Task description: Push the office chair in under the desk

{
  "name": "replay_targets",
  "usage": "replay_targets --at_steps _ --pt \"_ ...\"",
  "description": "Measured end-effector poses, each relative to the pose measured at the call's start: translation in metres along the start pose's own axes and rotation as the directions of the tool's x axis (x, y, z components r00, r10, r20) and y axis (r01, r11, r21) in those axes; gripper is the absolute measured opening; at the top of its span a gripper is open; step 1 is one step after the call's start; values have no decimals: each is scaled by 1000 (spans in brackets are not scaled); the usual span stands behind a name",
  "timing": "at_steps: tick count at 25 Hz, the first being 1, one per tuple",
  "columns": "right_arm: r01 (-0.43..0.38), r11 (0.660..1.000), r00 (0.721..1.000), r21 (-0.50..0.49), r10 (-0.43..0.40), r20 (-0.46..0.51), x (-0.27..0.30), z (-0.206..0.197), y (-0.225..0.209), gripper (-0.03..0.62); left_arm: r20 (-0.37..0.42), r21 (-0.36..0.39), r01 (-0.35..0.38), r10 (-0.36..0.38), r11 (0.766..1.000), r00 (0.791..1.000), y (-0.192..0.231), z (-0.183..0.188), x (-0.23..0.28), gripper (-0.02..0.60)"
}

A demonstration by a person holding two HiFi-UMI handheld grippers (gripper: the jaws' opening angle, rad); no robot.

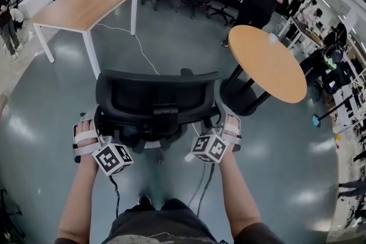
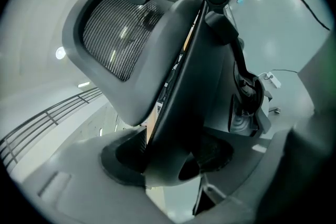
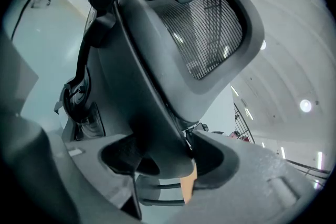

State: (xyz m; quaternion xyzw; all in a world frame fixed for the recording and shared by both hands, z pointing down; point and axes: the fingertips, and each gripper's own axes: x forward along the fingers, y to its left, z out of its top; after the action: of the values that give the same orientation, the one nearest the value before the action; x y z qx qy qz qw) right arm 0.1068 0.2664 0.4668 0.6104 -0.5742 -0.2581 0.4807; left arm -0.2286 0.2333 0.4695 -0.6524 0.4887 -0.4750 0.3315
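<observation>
Clamping one black mesh office chair (image 1: 157,97) with left gripper (image 2: 168,165) and right gripper (image 3: 165,165), facing one rectangular wooden desk (image 1: 86,6), one round wooden desk (image 1: 269,60).

Office chair (image 1: 154,106): black, mesh backrest in curved plastic frame, dark spine behind it. Upright on grey floor, dead centre of head view, seen from behind and above, seat facing 12 o'clock. Not under bench. Bench (image 1: 80,6): rectangular, light wood top, white legs, at 11 o'clock from chair, well apart.
</observation>
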Motion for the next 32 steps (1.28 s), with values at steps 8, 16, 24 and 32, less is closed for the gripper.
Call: replay_targets --at_steps 8,16,24,32 --pt "0 1000 1000 2 0 29 39 -3 -14 258 -8 1 35 -35 999 999 2 17 36 267" --pt "-23 1000 998 -8 24 63 110 -4 -37 258 -43 -7 23 -24 1000 999 13 44 82 262" --pt "-22 999 991 -25 25 132 175 -9 -55 258 -91 -33 -33 30 999 995 16 69 125 267" --pt "-21 999 982 -33 26 187 225 1 -71 258 -135 -47 -57 50 997 990 29 80 161 268"
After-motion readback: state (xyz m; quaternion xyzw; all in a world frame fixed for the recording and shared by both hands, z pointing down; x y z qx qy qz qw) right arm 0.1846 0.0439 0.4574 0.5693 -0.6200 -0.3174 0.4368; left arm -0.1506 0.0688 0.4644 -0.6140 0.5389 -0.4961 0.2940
